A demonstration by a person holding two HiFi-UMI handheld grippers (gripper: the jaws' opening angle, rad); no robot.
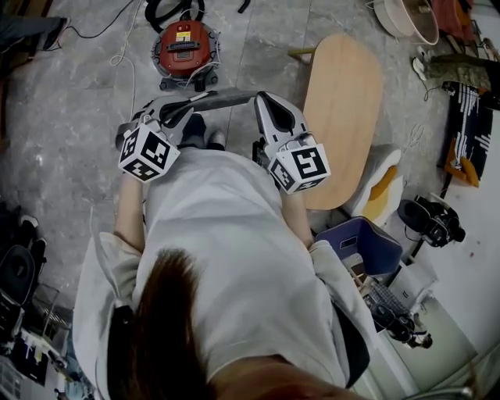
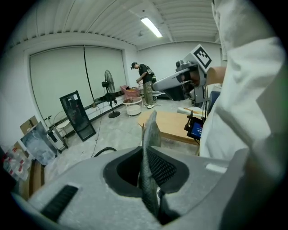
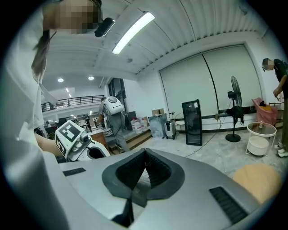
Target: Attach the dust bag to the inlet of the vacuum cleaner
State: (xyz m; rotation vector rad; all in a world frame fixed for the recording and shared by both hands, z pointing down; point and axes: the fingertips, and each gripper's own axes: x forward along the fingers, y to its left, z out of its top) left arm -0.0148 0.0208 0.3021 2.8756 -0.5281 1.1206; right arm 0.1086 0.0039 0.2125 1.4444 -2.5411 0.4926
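Cloth of the dust bag point(image 1: 223, 97), grey and thin, spans the gap between the two claws in front of the person's white-coated body, well above the floor point(image 1: 70, 101). The left claw point(image 1: 173, 111) is closed on one end of it. In the left gripper view the mesh-textured fabric stands edge-on between the pressed pads and rises past their tips. The right claw point(image 1: 264, 101) has its jaws brought fully together. In the right gripper view the pads meet at the tips, with a thin grey fold showing low between them, and in the head view the bag's other end reaches this claw's tip. The bag is therefore held at both ends, roughly level, with a slight sag toward the left claw. The vacuum cleaner point(image 1: 183, 47), a round red and grey unit, sits on the floor ahead of the claws, well apart from the bag, with a black hose point(image 1: 173, 11) coiled behind it. A long oval wooden table point(image 1: 344, 101) stands to the right of the right claw. Whether the vacuum cleaner's inlet is open cannot be told from these views.
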